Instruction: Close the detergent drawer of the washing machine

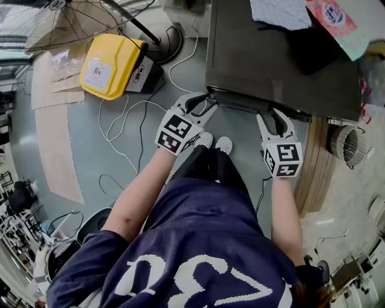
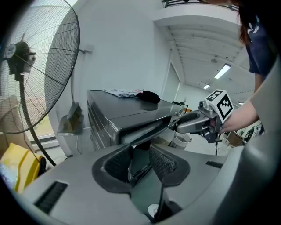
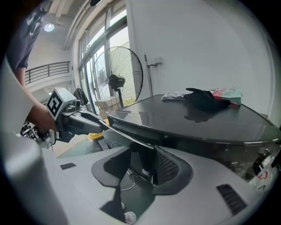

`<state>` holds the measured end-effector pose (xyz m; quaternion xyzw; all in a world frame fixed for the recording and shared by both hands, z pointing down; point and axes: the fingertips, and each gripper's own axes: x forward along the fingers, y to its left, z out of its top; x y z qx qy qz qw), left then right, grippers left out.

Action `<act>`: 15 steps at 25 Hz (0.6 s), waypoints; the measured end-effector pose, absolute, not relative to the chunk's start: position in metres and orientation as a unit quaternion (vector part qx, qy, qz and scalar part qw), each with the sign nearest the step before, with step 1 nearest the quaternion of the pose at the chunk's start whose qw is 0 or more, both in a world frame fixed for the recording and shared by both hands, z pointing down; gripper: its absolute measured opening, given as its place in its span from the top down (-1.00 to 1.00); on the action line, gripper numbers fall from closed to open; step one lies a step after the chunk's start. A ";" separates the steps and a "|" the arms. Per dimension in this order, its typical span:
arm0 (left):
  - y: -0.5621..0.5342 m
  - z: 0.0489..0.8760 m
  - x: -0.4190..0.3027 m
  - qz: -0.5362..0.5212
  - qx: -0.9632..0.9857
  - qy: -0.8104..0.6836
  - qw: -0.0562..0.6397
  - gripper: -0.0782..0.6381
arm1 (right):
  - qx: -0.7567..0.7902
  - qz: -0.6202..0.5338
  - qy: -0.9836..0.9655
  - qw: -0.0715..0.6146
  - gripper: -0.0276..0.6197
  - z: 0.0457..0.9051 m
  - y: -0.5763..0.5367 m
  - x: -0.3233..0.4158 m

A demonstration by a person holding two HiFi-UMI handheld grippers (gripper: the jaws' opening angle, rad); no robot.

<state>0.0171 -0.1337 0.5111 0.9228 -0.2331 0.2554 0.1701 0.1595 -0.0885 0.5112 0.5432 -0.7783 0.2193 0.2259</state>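
The dark grey washing machine (image 1: 277,57) fills the top right of the head view. Its detergent drawer front (image 1: 240,103) sticks out as a thin strip along the near edge. My left gripper (image 1: 201,103) is at the strip's left end, my right gripper (image 1: 278,120) at its right end. In the left gripper view the drawer front (image 2: 145,132) runs between the jaws, with a gap to the right pad (image 2: 163,163). The right gripper view shows the drawer front (image 3: 131,138) lying against one pad (image 3: 170,169), clear of the other. Both grippers stand open around it.
A yellow case (image 1: 111,65) and a standing fan's base (image 1: 165,42) sit on the floor left of the machine, with white cables (image 1: 129,129) and cardboard sheets (image 1: 51,120). Cloth (image 1: 283,12) and a packet (image 1: 337,21) lie on the machine. A wooden board (image 1: 313,162) stands at the right.
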 end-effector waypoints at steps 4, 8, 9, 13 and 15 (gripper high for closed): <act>-0.138 0.512 0.018 0.260 0.922 -0.233 0.167 0.38 | 0.547 0.220 -0.775 0.227 0.37 0.512 -0.093 0.160; -0.141 0.512 0.017 0.253 0.923 -0.241 0.164 0.37 | 0.552 0.220 -0.772 0.224 0.37 0.513 -0.095 0.159; -0.141 0.512 0.017 0.252 0.923 -0.241 0.164 0.37 | 0.553 0.220 -0.771 0.224 0.37 0.513 -0.095 0.159; -0.142 0.511 0.016 0.251 0.920 -0.253 0.166 0.37 | 0.565 0.225 -0.763 0.219 0.36 0.511 -0.095 0.160; -0.145 0.511 0.016 0.245 0.916 -0.267 0.170 0.37 | 0.576 0.227 -0.755 0.213 0.36 0.512 -0.097 0.161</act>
